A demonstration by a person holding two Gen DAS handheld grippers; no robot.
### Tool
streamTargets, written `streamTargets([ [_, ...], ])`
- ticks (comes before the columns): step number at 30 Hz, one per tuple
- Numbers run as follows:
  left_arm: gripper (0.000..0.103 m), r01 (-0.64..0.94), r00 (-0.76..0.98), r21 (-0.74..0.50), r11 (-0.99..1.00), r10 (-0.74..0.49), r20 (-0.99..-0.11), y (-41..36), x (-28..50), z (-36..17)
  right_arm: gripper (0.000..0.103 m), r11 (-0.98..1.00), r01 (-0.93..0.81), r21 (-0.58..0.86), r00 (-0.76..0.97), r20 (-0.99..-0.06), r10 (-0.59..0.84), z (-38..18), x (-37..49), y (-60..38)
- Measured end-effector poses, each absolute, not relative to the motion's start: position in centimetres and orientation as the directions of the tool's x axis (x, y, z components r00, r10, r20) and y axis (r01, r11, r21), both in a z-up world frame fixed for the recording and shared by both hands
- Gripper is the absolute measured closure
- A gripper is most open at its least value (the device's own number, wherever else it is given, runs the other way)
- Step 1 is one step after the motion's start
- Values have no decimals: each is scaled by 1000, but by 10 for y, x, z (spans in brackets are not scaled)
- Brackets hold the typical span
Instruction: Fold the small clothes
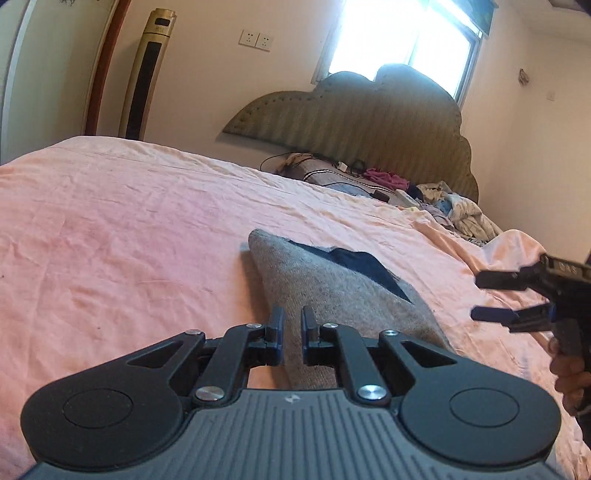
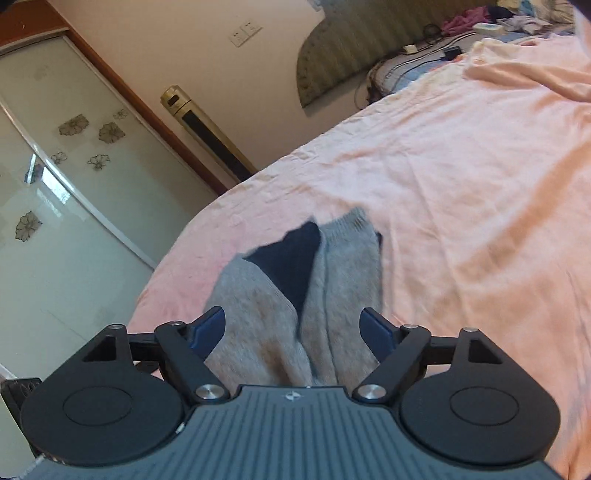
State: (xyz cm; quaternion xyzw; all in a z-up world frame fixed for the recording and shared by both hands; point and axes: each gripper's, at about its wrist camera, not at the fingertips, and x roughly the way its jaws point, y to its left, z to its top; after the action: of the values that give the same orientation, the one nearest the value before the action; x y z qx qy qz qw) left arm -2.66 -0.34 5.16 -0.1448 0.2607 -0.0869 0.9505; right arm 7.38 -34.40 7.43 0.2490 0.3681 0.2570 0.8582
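In the left wrist view, the left gripper (image 1: 291, 326) sat at lower centre with its fingers drawn narrow, only a slim gap between the pads; nothing could be seen pinched there, though the grey socks (image 1: 332, 291) lay directly beyond and beneath the tips on the pink bedsheet (image 1: 129, 221). A dark navy heel patch showed on the socks toward the middle of the frame. At the right edge the right gripper (image 1: 491, 297) hung above the sheet, its fingers spread apart and empty, a hand (image 1: 570, 380) below it.

In the right wrist view, the right gripper (image 2: 293, 325) stood with its fingers wide, the grey socks (image 2: 314, 280) lying between and past them at centre, seemingly doubled side by side; the pads did not press the fabric. A heap of other clothes (image 2: 517, 16) sat in the upper right corner.

The fold on this pair looked roughly made. Next would probably be smoothing or setting it aside, which calls for a firm pinch through both layers.
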Motion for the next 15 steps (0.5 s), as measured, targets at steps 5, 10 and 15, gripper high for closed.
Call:
streamTargets([
  [5,94,85,828,-315,945,-243,-505,-5,-30,48,29,737,-234,634,476,-587,655,56,168,-303],
  [10,93,76,821,-306,949,-234,-520,-3,-28,47,29,794,-215,568,395,-693,603,34,216,-266],
  [15,91,67,830,-311,948,-226,-511,0,-22,50,86,801,-255,541,396,-697,597,27,213,-266],
])
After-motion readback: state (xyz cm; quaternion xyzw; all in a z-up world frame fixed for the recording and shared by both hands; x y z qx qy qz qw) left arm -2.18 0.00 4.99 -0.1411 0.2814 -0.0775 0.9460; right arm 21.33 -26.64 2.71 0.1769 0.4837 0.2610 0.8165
